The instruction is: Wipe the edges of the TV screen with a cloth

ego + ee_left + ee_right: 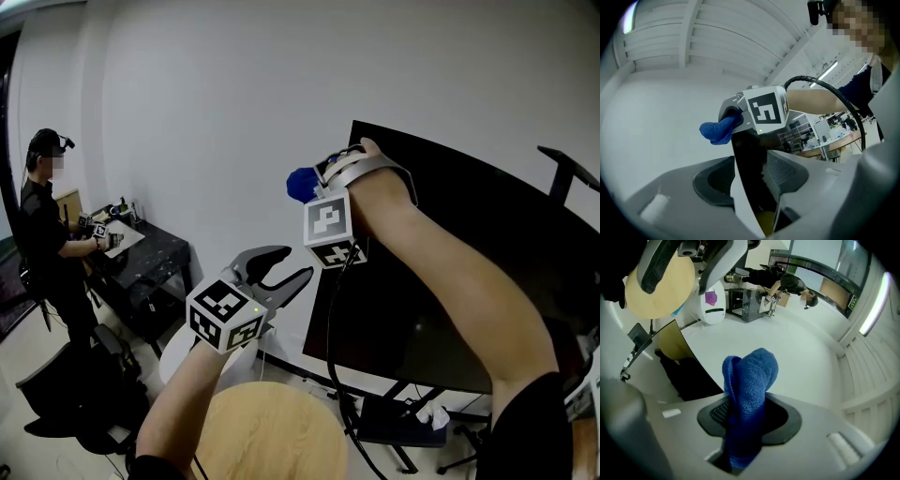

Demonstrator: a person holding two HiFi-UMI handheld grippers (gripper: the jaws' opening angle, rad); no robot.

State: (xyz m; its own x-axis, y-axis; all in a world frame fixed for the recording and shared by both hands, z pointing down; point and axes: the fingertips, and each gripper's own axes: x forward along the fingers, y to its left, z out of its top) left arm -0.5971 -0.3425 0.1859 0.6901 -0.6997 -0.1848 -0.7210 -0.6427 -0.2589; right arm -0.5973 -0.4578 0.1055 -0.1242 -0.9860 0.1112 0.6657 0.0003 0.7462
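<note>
**Raised forearms, blue cloth beside the TV's left edge**

Head view: nearest to the camera are the right forearm (450, 281) and the left forearm (178, 403), both lifted in front of the dark TV screen (469, 309). A round wooden table (267, 431) lies below them. The right gripper (317, 180) is high up, at the upper part of the screen's left edge. It holds the blue cloth (300, 185), which sticks out to the left, just beside that edge. Contact between cloth and screen cannot be told. The left gripper (291, 265) is lower, near the same edge, with its fingers wide apart. Far left, another person (42, 225) stands at a dark table (141, 258).

Left gripper view: the two jaws stand wide apart. The screen's edge runs up through the gap between them, and I cannot tell if it touches them. Above, the right gripper's marker cube shows, and the cloth hangs out to its left.

Right gripper view: the jaws are pressed together on the cloth, which rises folded between them. The dark screen lies to the left and the white wall (806, 357) is behind.
</note>
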